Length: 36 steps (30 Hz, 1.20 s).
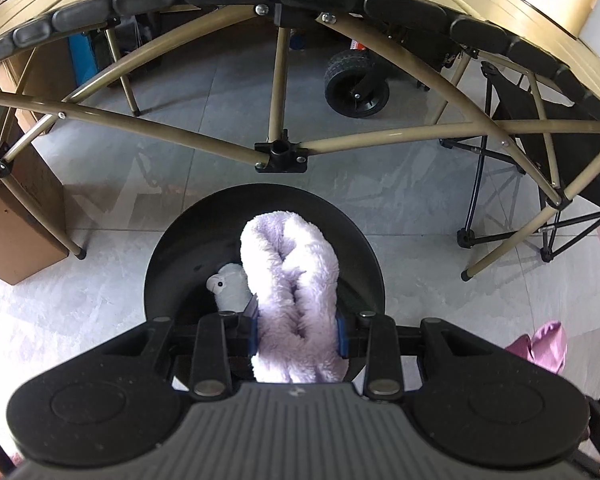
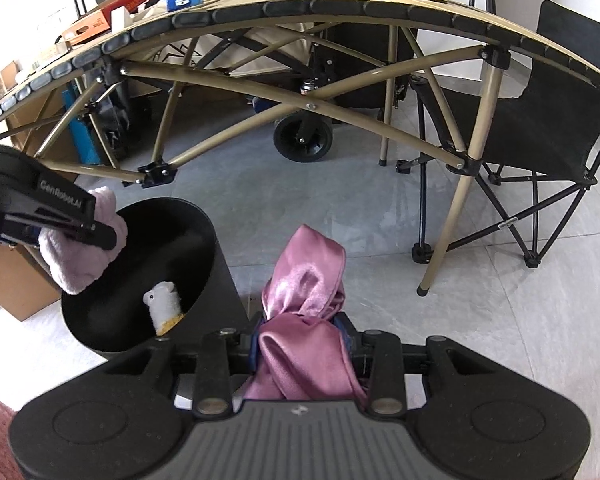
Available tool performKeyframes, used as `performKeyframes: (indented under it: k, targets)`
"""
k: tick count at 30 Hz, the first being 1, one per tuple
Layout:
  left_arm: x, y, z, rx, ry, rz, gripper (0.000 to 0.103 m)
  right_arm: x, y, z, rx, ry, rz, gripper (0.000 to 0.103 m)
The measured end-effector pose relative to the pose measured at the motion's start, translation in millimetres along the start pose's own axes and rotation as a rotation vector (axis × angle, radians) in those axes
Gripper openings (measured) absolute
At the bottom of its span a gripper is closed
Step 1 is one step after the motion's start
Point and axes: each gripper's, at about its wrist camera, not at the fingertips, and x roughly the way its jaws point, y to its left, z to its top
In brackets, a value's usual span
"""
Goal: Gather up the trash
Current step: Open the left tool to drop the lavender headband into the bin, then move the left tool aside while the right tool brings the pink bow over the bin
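My left gripper (image 1: 298, 330) is shut on a fluffy pale-lilac cloth (image 1: 292, 272) and holds it over the open black round bin (image 1: 172, 248). A small white plush animal (image 1: 228, 284) lies inside the bin. In the right wrist view the left gripper (image 2: 100, 232) hangs with the lilac cloth (image 2: 80, 256) over the bin's (image 2: 204, 240) left rim, and the plush animal (image 2: 162, 300) shows inside. My right gripper (image 2: 302, 340) is shut on a shiny pink satin cloth (image 2: 304, 292), to the right of the bin. That pink cloth (image 1: 540, 344) shows at the lower right of the left wrist view.
A tan folding table (image 2: 340, 4) with crossed legs stands behind the bin. A black folding chair (image 2: 548, 120) is at the right, a wheeled cart (image 2: 304, 136) behind, a cardboard box (image 1: 16, 216) at the left. The floor is grey tile.
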Motion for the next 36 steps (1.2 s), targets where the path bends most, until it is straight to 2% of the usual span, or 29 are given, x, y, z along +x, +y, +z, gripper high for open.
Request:
performKeyframes:
  k: [8, 19, 20, 22, 24, 25, 28, 36]
  targets:
    - [11, 0, 3, -0.025, 0.041, 0.012, 0.034, 0, 1, 0, -0.001, -0.003, 0.004, 0.034]
    - [17, 0, 3, -0.025, 0.053, 0.026, 0.036, -4, 0, 0, 0.001, -0.009, 0.013, 0.034]
    - [18, -1, 3, -0.02, 0.052, 0.028, 0.039, -4, 0, 0, 0.002, -0.009, 0.013, 0.034]
    - [17, -3, 3, -0.006, 0.049, 0.031, 0.053, -5, -1, 0, 0.004, -0.009, 0.011, 0.034]
    - [15, -4, 2, -0.007, 0.045, 0.029, 0.089, -5, -1, 0, 0.003, -0.009, 0.012, 0.034]
    - [14, -5, 2, -0.007, 0.037, 0.033, 0.093, -5, -1, 0, 0.004, -0.009, 0.012, 0.034]
    - [9, -7, 1, 0.009, 0.015, 0.052, 0.102, -4, 0, 0, 0.001, -0.007, 0.013, 0.035]
    - [9, -5, 1, 0.003, 0.025, 0.04, 0.103, -3, -2, 1, 0.004, -0.004, 0.019, 0.035]
